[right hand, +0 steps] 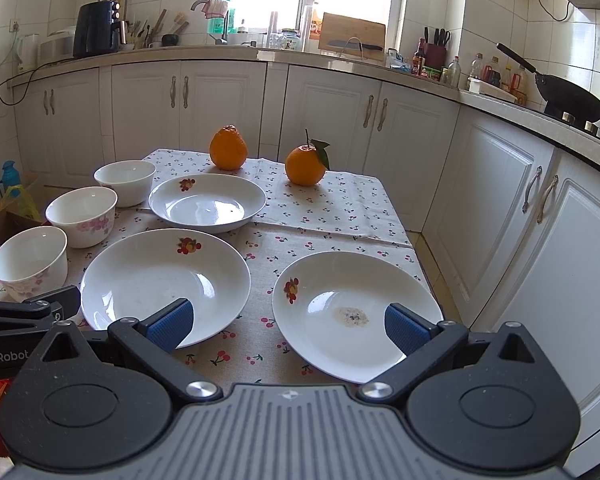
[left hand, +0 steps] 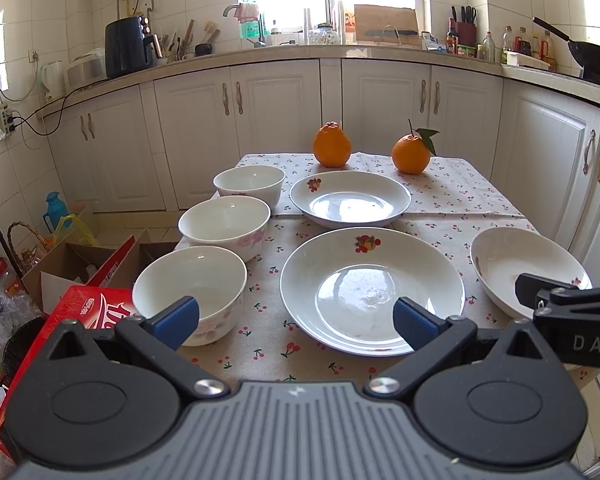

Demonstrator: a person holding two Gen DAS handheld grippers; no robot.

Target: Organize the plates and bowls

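Three white bowls line the table's left side: near bowl (left hand: 190,292) (right hand: 30,262), middle bowl (left hand: 224,224) (right hand: 82,216), far bowl (left hand: 249,184) (right hand: 125,180). Three white fruit-print plates lie to their right: far plate (left hand: 350,198) (right hand: 207,202), near centre plate (left hand: 372,288) (right hand: 164,280), right plate (left hand: 528,268) (right hand: 356,312) with a dirty spot. My left gripper (left hand: 296,322) hovers open at the front edge between the near bowl and centre plate. My right gripper (right hand: 288,326) is open above the gap between the centre and right plates. Neither holds anything.
Two oranges (left hand: 332,144) (left hand: 411,154) stand at the table's far edge on the cherry-print tablecloth (left hand: 452,196). White cabinets (left hand: 280,104) ring the table closely on the far and right sides. A red box (left hand: 80,320) and cardboard boxes (left hand: 72,264) sit left, below the table.
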